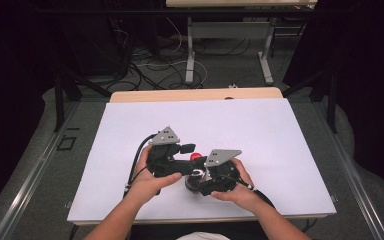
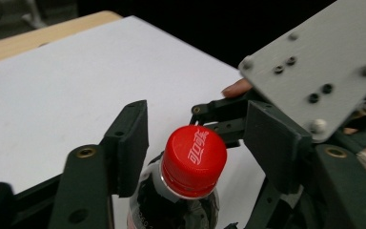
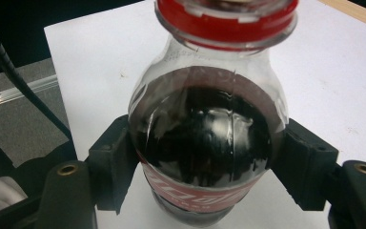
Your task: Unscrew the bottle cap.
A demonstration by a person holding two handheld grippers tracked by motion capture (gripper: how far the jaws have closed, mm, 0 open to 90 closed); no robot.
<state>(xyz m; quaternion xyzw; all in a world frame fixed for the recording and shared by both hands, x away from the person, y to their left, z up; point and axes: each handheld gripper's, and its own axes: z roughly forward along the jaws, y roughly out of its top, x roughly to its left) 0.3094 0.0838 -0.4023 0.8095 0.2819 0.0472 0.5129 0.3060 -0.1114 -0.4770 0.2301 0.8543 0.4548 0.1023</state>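
- The cola bottle stands upright on the white bench, near the person's edge and about midway across, with dark drink up to its shoulder and a red label band low on the body.
- Its red cap sits on the neck; whether it is tight or already loosened I cannot tell.
- The right tongs are clamped on the body just above the label, one pad on each side, both pressing the plastic. This grip looks like the anchor for unscrewing, so it should stay firm and level, without squeezing hard enough to buckle the wall and push drink up once the seal breaks.
- The left tongs stand part open around the cap, a pad to either side with a gap between, holding nothing. One pad is close to the cap's side, the other stands farther off.
- To do the step well, I judge that the left tongs should centre on the cap so both pads meet its ribbed side together, at cap height rather than on the ring below it.
- Then close squarely and twist about the bottle's own axis; an off-centre bite is likely to slip or tip the bottle.
- The two hands are crowded together, so the tool bodies and trailing cables need watching for contact during the turn.
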